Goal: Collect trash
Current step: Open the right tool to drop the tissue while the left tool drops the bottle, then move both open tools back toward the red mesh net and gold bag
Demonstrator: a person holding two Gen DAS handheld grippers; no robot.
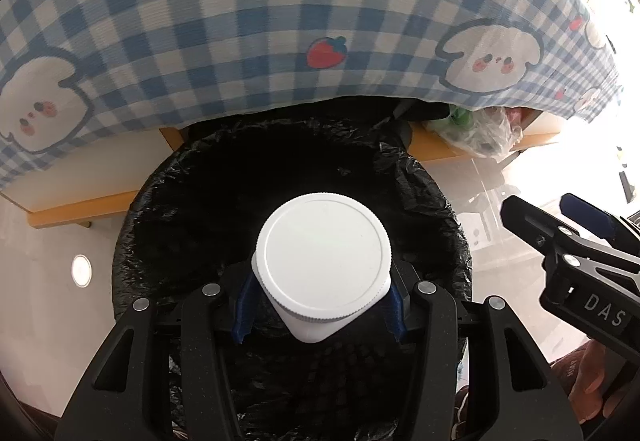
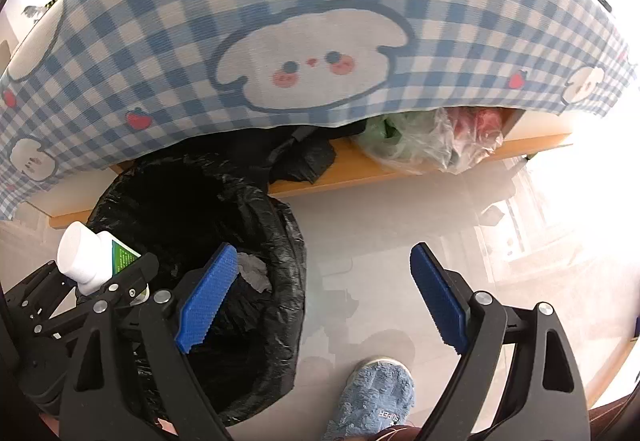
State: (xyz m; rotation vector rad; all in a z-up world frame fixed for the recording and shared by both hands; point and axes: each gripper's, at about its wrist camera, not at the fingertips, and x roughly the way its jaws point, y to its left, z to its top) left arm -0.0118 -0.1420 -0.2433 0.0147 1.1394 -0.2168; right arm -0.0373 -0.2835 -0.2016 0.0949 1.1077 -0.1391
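Now the left gripper (image 1: 320, 315) is pinching the white bottle (image 1: 324, 261) over the bin (image 1: 432, 201) at frame centre, needing only release, while the right gripper (image 2: 320, 301) is hanging with jaws spread, holding nothing.

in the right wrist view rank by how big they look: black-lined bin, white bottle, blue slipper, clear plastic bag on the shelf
1. black-lined bin
2. clear plastic bag
3. blue slipper and white bottle: they look about alike; the slipper is cut off by the frame edge and the bottle partly hidden by the left gripper, so unranked.
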